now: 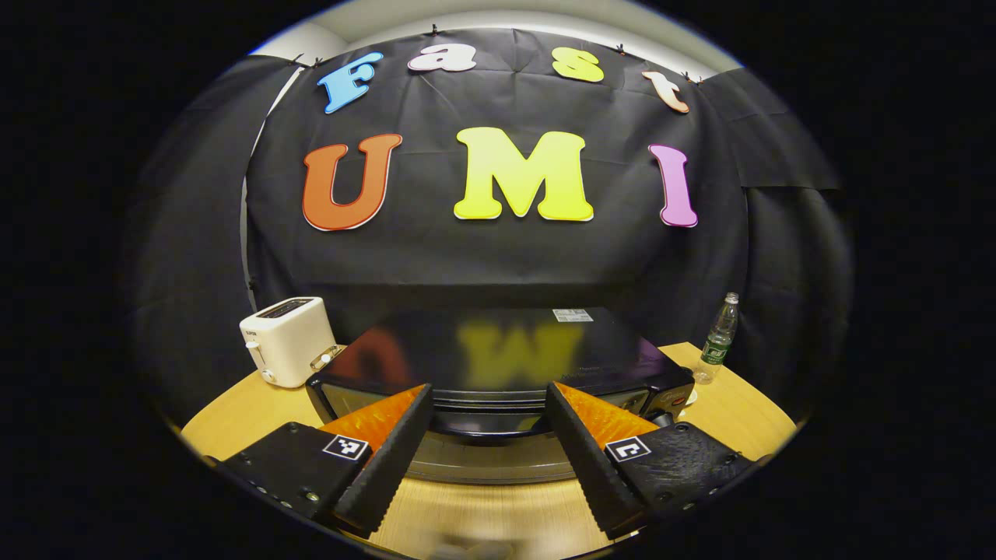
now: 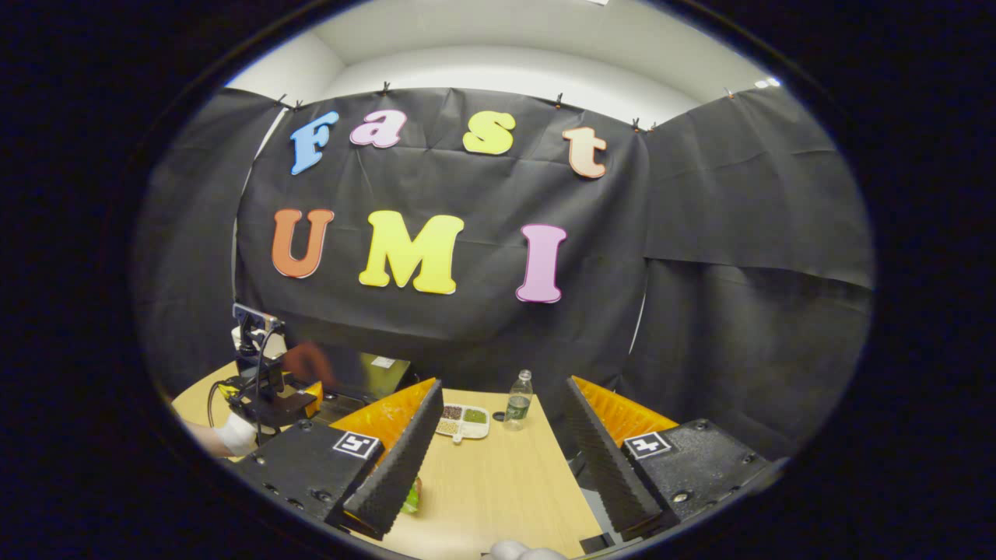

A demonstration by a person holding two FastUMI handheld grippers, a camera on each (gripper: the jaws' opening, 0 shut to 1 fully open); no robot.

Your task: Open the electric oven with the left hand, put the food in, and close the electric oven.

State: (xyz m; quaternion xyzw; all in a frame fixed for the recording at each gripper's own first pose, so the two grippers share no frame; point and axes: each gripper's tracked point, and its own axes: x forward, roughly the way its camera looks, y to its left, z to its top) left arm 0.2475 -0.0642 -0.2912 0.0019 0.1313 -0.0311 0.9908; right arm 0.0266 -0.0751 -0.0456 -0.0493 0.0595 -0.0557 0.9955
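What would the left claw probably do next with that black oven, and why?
Probably ease the left gripper forward onto the oven door's top handle and close. The door looks shut, and the open fingers already straddle its front edge without touching.

White toaster (image 1: pixel 285 340) at table's (image 1: pixel 731 408) left; water bottle (image 1: pixel 719 336) right; sectioned tray (image 2: pixel 462 420) beside bottle.

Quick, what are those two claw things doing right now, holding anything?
Left gripper: open, holding nothing, pointed at the oven.
Right gripper: open, holding nothing, above the table.
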